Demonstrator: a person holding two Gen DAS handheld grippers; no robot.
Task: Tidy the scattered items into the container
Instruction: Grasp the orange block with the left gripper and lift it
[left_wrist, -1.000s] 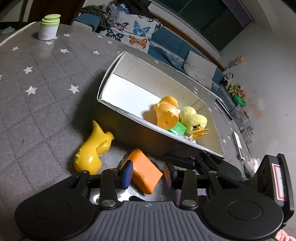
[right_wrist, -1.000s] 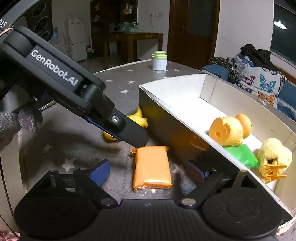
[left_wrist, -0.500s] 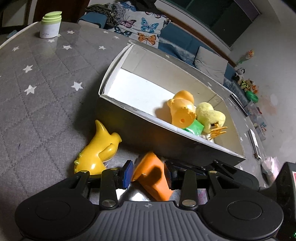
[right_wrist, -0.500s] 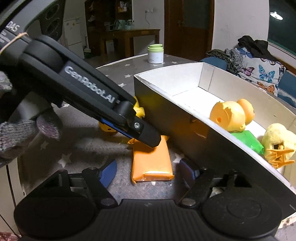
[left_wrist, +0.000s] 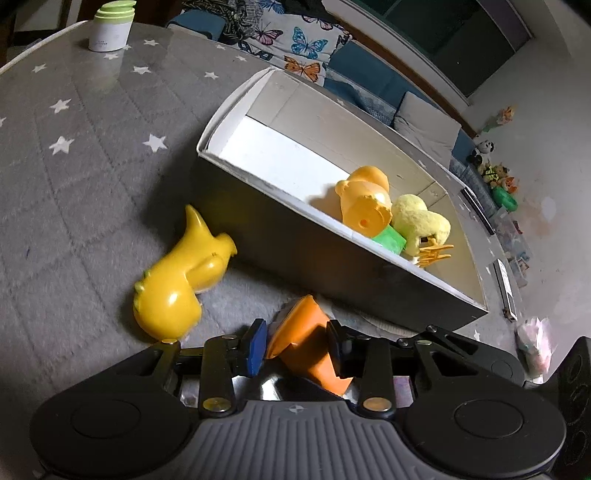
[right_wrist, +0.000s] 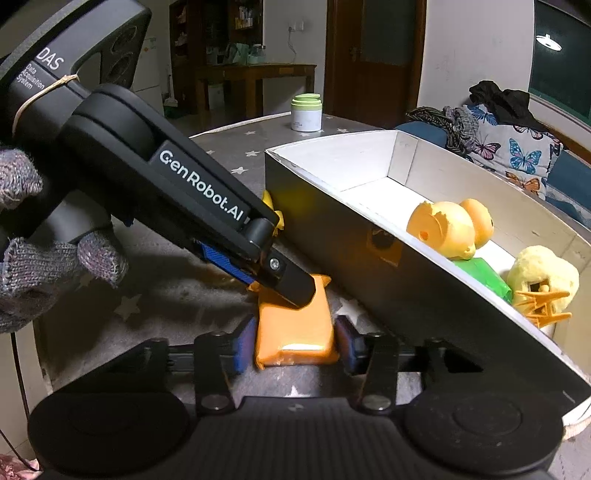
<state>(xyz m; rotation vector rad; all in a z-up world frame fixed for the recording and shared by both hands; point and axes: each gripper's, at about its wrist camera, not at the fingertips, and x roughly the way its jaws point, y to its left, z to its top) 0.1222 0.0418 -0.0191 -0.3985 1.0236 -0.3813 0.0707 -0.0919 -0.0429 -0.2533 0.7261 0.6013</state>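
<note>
One grey quilted table cover (left_wrist: 74, 177) with white stars carries one long rectangular box (right_wrist: 369, 251), dark outside, white inside. In it I count four things: a glossy orange plastic toy (right_wrist: 443, 229), a fuzzy yellow plush (right_wrist: 543, 269), a green block (right_wrist: 480, 273) and what looks like an orange clip (right_wrist: 543, 302). Outside lie one smooth yellow dinosaur (left_wrist: 177, 280) and one soft orange packet (right_wrist: 295, 328). My right gripper (right_wrist: 295, 345) is clamped on that packet; my left gripper (left_wrist: 295, 347) is closing around its other end.
</note>
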